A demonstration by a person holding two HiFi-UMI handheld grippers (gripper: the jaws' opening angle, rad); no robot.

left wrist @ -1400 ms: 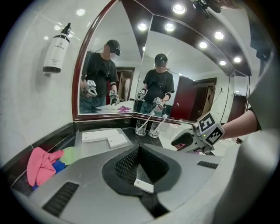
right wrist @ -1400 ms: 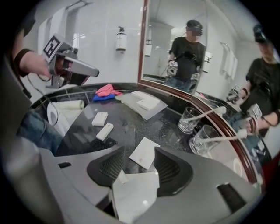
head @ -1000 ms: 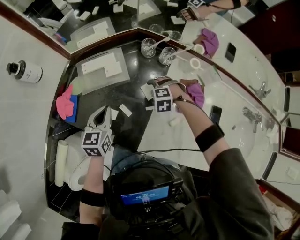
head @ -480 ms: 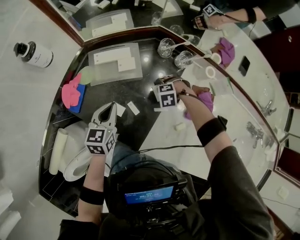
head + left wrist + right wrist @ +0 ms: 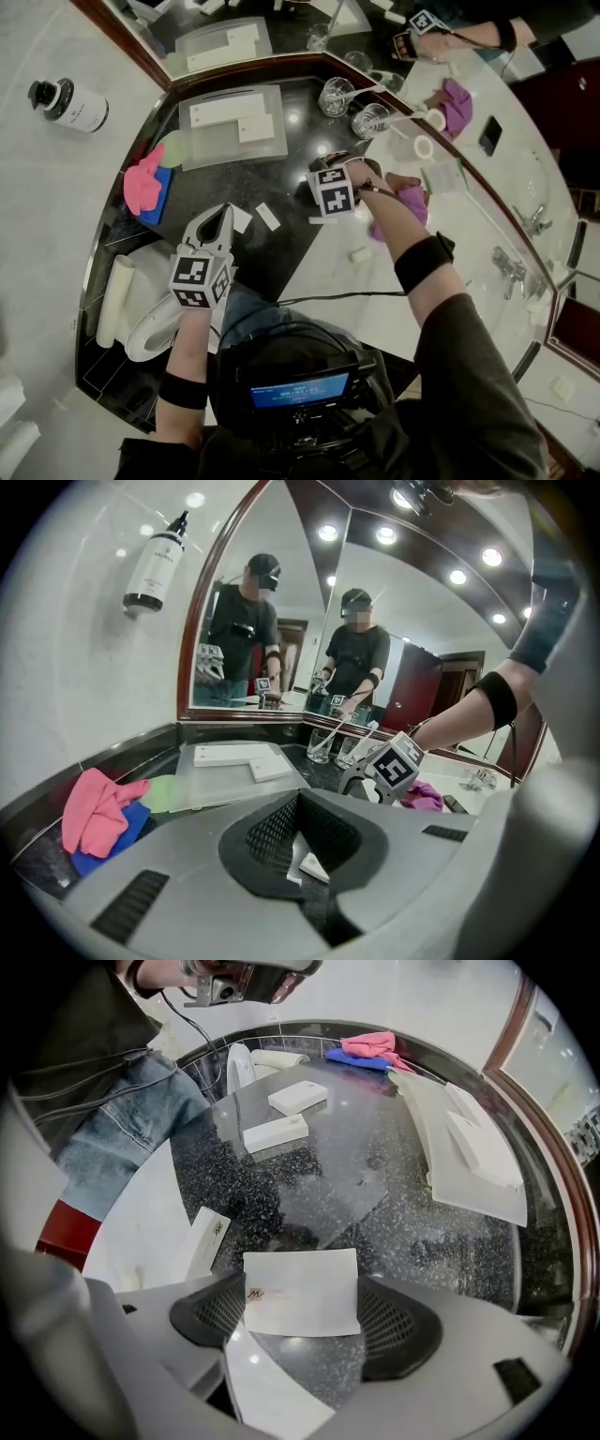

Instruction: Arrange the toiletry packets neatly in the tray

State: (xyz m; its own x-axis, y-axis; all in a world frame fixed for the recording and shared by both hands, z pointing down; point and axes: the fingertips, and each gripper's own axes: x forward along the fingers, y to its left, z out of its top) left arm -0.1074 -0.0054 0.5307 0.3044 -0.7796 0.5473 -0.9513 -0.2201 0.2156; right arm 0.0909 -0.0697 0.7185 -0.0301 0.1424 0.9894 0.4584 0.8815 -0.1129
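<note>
Sunk lower, my right gripper was closing spread fingers astride 1 of 4 loose packets; left gripper pressed together, empty; tray held 2.

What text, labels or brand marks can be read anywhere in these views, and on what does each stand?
Nothing can be read in full.
On the square white packet: a small reddish logo with fine print beside it, too small to read.
On the narrow packet: a dark mark, blurred.
On the bottle: a label, too small to read.
On the blue screen: characters, blurred.
</note>
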